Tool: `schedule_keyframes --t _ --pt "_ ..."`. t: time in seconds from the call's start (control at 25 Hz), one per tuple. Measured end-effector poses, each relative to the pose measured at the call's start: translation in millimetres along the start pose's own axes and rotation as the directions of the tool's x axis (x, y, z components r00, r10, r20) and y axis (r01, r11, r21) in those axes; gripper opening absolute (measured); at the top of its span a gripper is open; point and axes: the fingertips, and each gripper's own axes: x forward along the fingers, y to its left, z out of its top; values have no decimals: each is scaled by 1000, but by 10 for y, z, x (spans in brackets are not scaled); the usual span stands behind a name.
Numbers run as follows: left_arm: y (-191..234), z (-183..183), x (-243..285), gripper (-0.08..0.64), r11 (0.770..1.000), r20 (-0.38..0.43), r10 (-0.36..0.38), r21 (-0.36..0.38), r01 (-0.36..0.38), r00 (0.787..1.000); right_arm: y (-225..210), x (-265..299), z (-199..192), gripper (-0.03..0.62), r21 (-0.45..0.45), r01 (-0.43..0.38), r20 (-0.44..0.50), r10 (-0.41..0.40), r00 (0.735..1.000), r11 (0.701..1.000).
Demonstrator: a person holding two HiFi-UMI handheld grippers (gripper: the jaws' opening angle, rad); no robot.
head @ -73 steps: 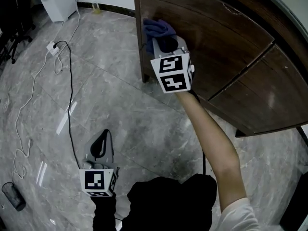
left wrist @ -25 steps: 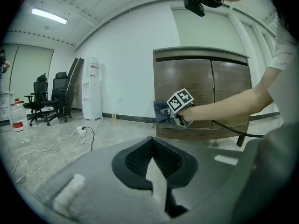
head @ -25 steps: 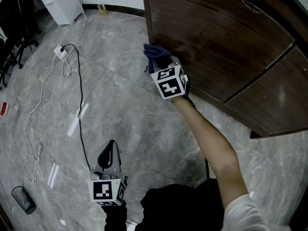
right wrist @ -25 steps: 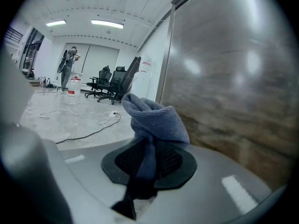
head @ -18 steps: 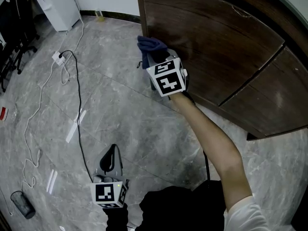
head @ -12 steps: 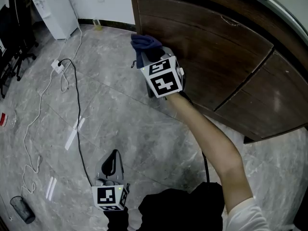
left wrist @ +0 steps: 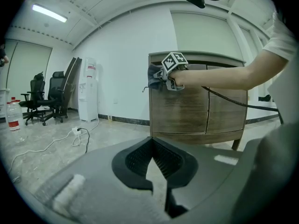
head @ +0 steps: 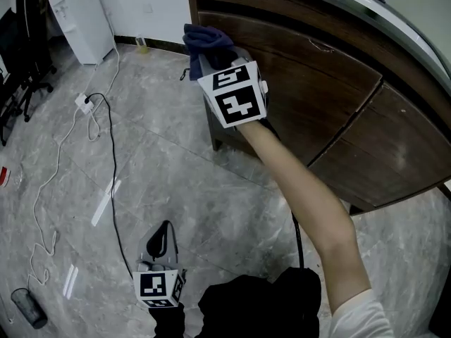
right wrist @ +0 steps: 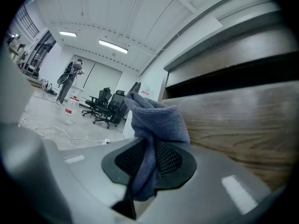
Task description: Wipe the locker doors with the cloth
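Blue cloth at the locker door
Your right gripper pinches the cloth by the door's upper left corner; your left gripper hangs low, jaws together, empty

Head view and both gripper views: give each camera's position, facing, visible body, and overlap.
Head view: on the head, steeply down at locker; left gripper, right gripper, forearm show.
Left gripper view: low, level, facing locker front; own shut jaws, forearm.
Right gripper view: along the door; jaws shut on cloth.
Shared: head and left gripper views show cloth at locker.
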Motion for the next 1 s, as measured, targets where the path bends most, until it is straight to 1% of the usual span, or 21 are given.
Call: schedule_keyframes --t 0.16,0.36,0.48,0.72,0.88,1.0 --pt "45 67 -38 2 1000 13 12 13 -12 1000 -36 -5 216 71 -3 11 29 -11 1000 1000" --pt "-5 158 -49 2 1000 18 0 18 0 1000 -76 18 467 71 -4 27 59 -27 998 1000" --pt "-36 197 -77 3 1000 22 2 27 -2 1000 -76 9 552 71 -9 28 72 -27 997 1000" --pt "-98 295 -67 2 999 30 -2 41 1 1000 12 -291 725 71 -51 -15 135 22 991 999" --pt "-314 375 30 2 998 34 -26 64 24 999 -19 -616 720 72 -51 -52 172 60 983 997" --pt "-497 451 59 2 996 44 -42 75 39 998 -97 -827 690 71 -40 -63 181 69 981 997"
